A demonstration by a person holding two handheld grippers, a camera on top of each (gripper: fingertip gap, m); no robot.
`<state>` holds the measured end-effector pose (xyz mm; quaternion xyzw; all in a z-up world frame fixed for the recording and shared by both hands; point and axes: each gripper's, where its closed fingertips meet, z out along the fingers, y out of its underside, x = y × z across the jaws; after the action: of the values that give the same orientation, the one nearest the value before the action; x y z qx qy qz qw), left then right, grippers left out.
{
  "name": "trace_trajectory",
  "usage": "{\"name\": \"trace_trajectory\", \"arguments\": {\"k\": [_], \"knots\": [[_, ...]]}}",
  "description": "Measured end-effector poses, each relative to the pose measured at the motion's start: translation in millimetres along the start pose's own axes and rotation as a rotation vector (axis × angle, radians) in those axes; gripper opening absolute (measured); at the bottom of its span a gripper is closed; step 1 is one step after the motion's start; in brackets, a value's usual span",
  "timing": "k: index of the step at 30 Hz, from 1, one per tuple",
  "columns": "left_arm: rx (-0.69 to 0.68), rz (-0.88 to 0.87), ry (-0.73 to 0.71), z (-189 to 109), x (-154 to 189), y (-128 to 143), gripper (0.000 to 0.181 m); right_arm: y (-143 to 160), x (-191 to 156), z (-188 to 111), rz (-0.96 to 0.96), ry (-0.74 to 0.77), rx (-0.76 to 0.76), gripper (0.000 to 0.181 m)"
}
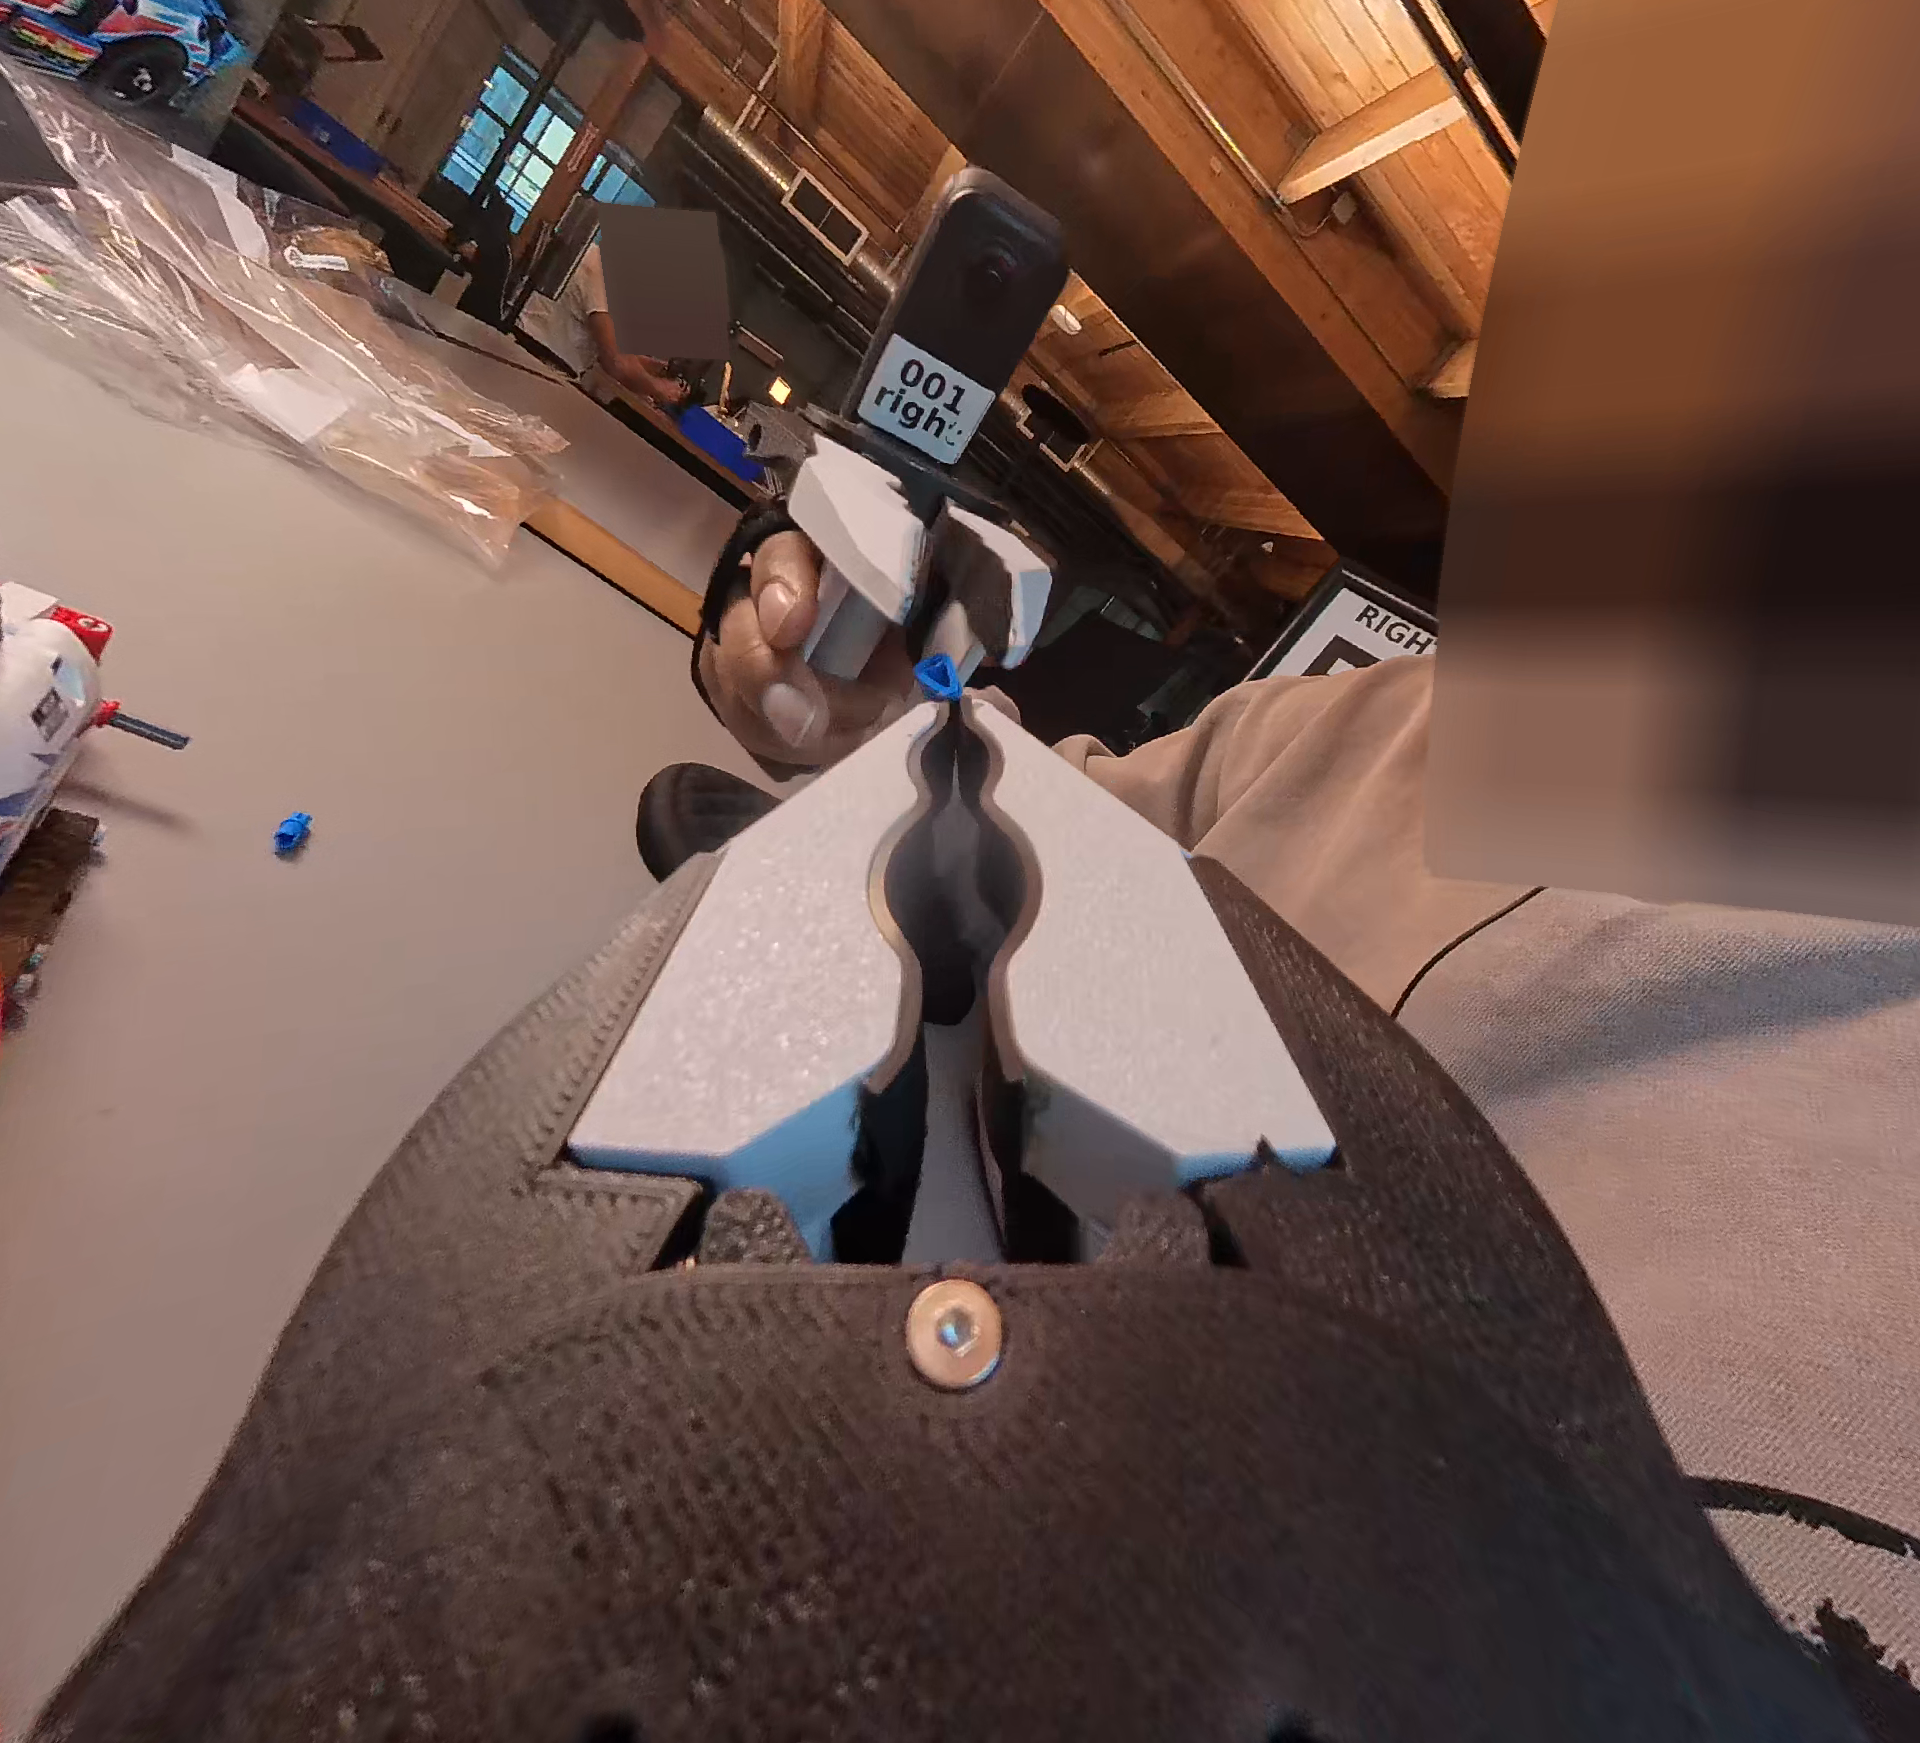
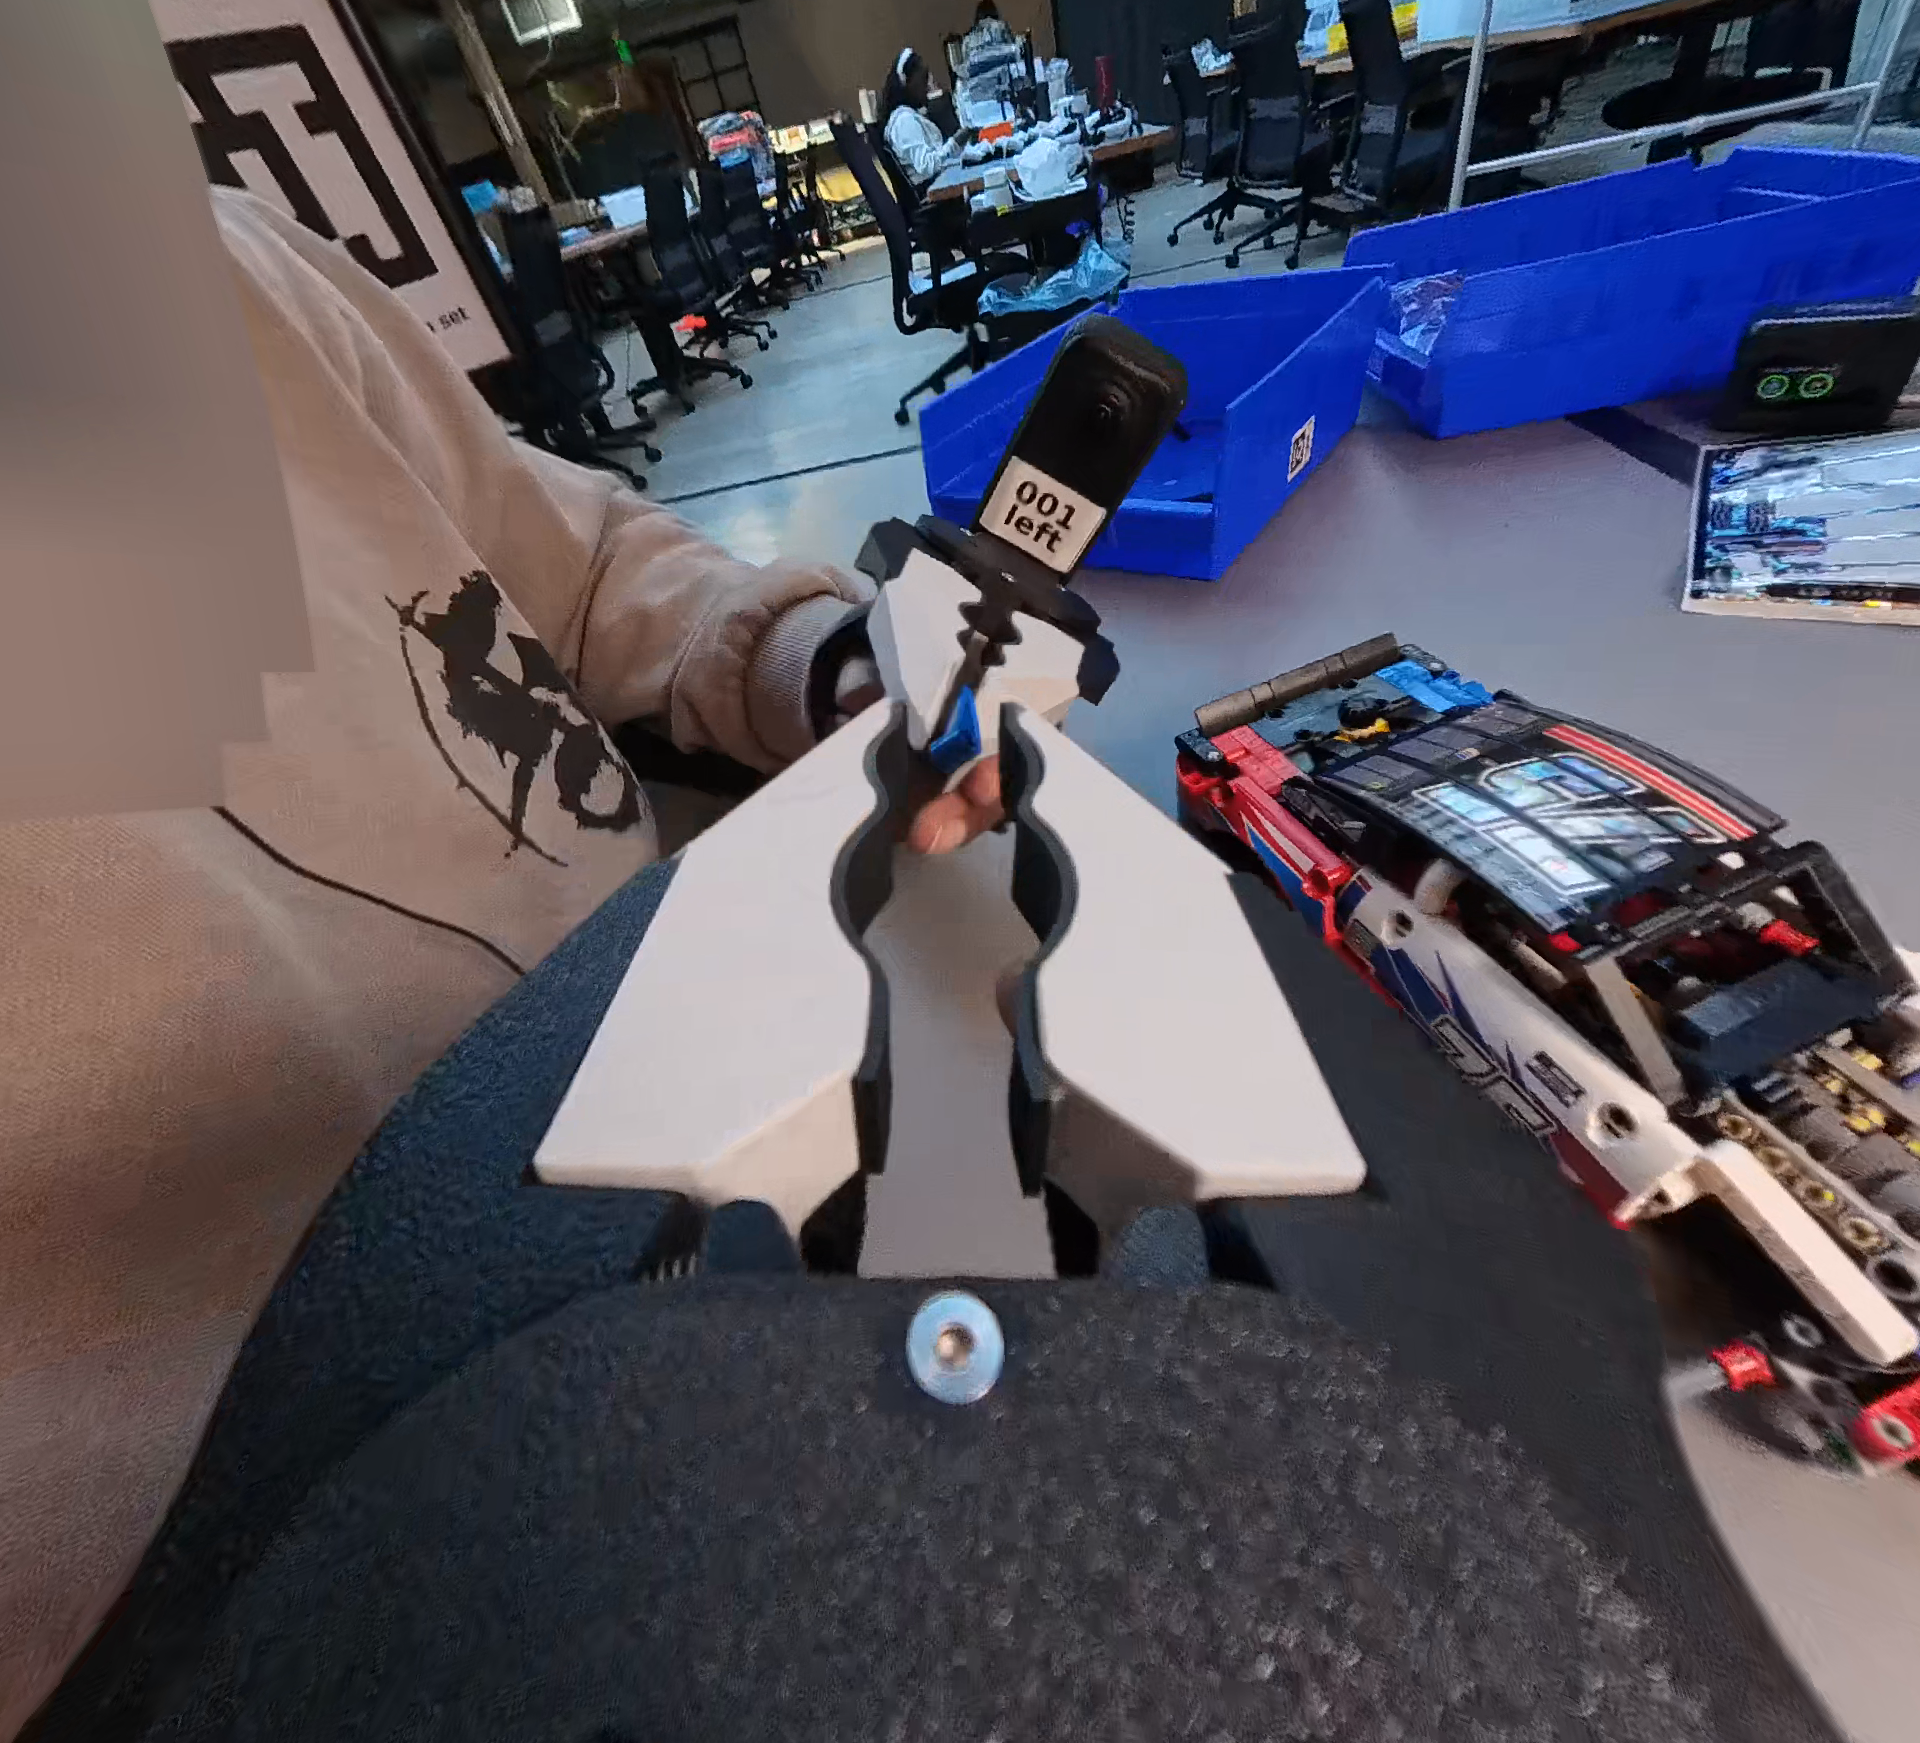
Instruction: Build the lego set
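My left gripper (image 1: 951,706) is shut, pinching a small blue Lego pin (image 1: 940,678) at its very tips, lifted above the table. My right gripper (image 2: 954,729) is open, its tips on either side of that blue pin (image 2: 956,739) without clamping it. The two grippers face each other tip to tip, the right one (image 1: 914,644) showing in the left wrist view and the left one (image 2: 961,696) in the right wrist view. The partly built red, white and blue Lego race car (image 2: 1558,924) sits on the grey table (image 2: 1455,571) to the right; its end shows at the left edge of the left wrist view (image 1: 42,706).
A second blue pin (image 1: 293,831) lies loose on the table. Clear plastic bags (image 1: 260,322) lie at the far left. Blue bins (image 2: 1247,405), a black device (image 2: 1829,363) and an instruction booklet (image 2: 1808,530) stand beyond the car. The person's beige sleeve (image 2: 644,613) is close by.
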<state>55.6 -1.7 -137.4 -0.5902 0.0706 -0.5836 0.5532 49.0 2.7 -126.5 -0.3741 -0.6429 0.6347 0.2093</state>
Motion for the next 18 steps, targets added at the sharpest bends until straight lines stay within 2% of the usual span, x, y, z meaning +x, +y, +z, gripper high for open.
{"name": "trace_trajectory", "arguments": {"k": [2, 7, 11, 13, 16, 18], "knots": [[-0.012, 0.021, -0.002, 1, 1, 1, 0.0, 7, -2, 1, -0.061, 0.015, -0.043, 0.016], [-0.043, 0.077, -0.016, 3, 3, 6, 0.0, 16, -6, 6, -0.018, -0.023, -0.07, 0.006], [-0.017, 0.077, -0.05, 0, -2, 1, 0.0, 11, -9, 7, -0.072, -0.018, -0.031, 0.005], [0.03, 0.063, -0.056, -3, -3, -6, 0.0, 8, -4, 7, -0.125, 0.037, -0.006, 0.005], [0.074, 0.082, -0.092, -5, -5, -14, 0.019, 5, 13, 5, -0.287, 0.22, -0.006, 0.005], [0.104, 0.123, -0.152, -6, -9, -19, 0.021, 3, 20, 6, -0.408, 0.332, -0.026, 0.005]]}}
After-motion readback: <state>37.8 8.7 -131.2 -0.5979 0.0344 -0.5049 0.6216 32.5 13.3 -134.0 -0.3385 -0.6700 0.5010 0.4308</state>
